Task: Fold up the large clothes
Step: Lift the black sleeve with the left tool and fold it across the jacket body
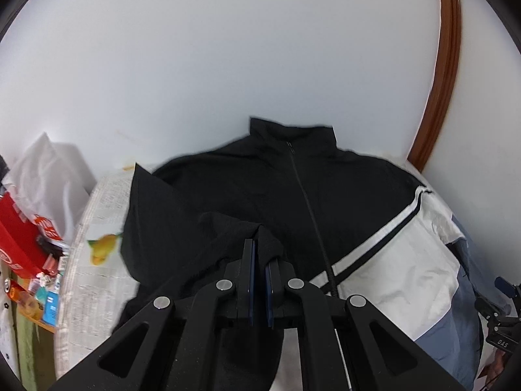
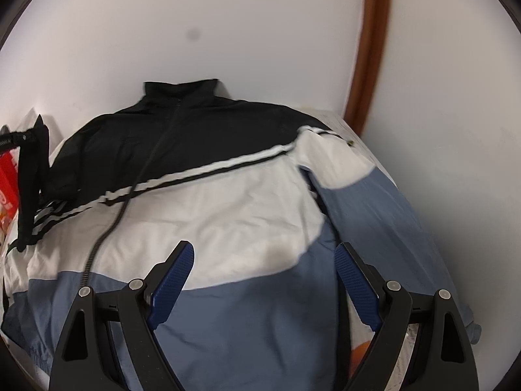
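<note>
Jacket: the big black, white and blue zip-up jacket [image 2: 228,202] lies flat on the table.
Left claw [image 1: 259,254]: you pinch its black sleeve [image 1: 182,228].
Right claw [image 2: 263,260]: wide apart, holding nothing, above the blue part.

Matt cloth jacket [image 2: 247,215]; tongs [image 2: 263,280] matt blk plastic w/ ribbed pads [image 2: 172,280].

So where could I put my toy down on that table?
Not much room. The jacket covers most of the table. One bare strip of tablecloth runs left of the sleeve held by the left gripper, up to the table's edge. A small bare corner shows by the brown trim. Past the left edge it's crowded with boxes.
</note>
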A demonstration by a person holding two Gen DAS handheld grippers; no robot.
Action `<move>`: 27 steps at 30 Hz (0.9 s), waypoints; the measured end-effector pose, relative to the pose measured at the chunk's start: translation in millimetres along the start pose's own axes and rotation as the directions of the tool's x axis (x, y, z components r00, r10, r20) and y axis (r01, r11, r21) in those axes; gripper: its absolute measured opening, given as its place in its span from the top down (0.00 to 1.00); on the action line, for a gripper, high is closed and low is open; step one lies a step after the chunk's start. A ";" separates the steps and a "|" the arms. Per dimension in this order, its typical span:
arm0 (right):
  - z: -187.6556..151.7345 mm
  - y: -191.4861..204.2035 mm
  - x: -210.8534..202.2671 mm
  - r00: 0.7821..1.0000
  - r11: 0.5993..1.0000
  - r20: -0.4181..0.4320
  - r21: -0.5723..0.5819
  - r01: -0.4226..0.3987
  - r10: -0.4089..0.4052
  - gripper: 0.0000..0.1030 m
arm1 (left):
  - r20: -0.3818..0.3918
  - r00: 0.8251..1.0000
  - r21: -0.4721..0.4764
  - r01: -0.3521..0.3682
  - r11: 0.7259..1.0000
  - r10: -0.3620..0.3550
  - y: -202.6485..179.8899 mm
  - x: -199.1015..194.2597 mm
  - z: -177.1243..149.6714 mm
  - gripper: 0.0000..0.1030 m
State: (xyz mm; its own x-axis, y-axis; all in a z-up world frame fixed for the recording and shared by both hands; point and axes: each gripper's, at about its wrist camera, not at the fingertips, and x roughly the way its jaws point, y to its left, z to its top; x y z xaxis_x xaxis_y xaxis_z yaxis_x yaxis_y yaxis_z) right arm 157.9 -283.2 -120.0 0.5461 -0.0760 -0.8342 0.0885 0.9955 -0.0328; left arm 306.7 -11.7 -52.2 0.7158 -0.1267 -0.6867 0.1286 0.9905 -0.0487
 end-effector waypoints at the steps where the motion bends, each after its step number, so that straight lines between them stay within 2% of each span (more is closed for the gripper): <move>1: -0.8 -3.8 2.0 1.000 1.000 -0.002 0.005 0.003 -0.003 0.15 | -0.019 1.000 0.000 0.002 1.000 -0.002 -4.0 8.0 -0.4 0.95; 6: -5.8 -18.8 12.7 1.000 1.000 -0.014 0.025 0.014 -0.014 0.15 | -0.088 0.996 0.009 0.005 1.000 -0.004 -17.6 32.4 -10.2 0.95; 12: -4.8 -12.0 16.9 1.000 1.000 -0.011 0.008 -0.004 0.004 0.15 | -0.132 0.991 0.012 0.010 1.000 -0.009 -23.0 38.9 -18.3 0.94; 13: -3.4 -8.9 16.6 1.000 1.000 -0.008 0.001 -0.005 0.006 0.15 | -0.138 0.990 0.014 0.016 1.000 -0.014 -22.5 37.5 -18.8 0.91; 15: 1.3 0.0 14.4 1.000 1.000 0.002 -0.017 -0.016 0.016 0.15 | -0.145 0.989 0.008 0.036 0.999 -0.034 -20.7 31.1 -21.9 0.75; 16: 4.5 5.5 13.0 1.000 0.999 0.008 -0.026 -0.027 0.027 0.15 | -0.142 0.988 0.001 0.064 0.998 -0.063 -19.1 25.3 -24.0 0.54; 17: 7.4 10.4 11.6 0.999 0.999 0.015 -0.033 -0.037 0.038 0.15 | -0.143 0.986 -0.001 0.091 0.996 -0.090 -18.0 20.9 -25.6 0.28; 18: 12.6 19.2 9.1 0.998 0.997 0.027 -0.046 -0.057 0.058 0.15 | -0.139 0.984 -0.004 0.111 0.994 -0.110 -16.7 15.7 -27.2 0.25; 22: 30.1 51.5 1.9 0.989 0.987 0.055 -0.091 -0.131 0.136 0.16 | -0.094 0.978 -0.002 0.185 0.983 -0.184 -7.1 -18.8 -33.3 0.26; 24: 39.6 74.2 0.5 0.982 0.976 0.053 -0.125 -0.176 0.184 0.25 | -0.068 0.982 -0.005 0.174 0.985 -0.174 5.1 -35.9 -32.5 0.26; 27: 50.2 105.9 2.6 0.968 0.956 0.040 -0.168 -0.239 0.249 0.26 | -0.032 0.994 -0.008 0.107 0.994 -0.107 35.3 -59.2 -35.9 0.26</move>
State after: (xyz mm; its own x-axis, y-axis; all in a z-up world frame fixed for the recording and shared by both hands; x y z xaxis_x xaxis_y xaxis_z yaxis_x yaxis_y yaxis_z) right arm 210.5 -180.8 -98.0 0.5837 0.1718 -0.7936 -0.1855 0.9797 0.0757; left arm 244.3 32.7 -39.4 0.6759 -0.2300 -0.7002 0.1987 0.9717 -0.1274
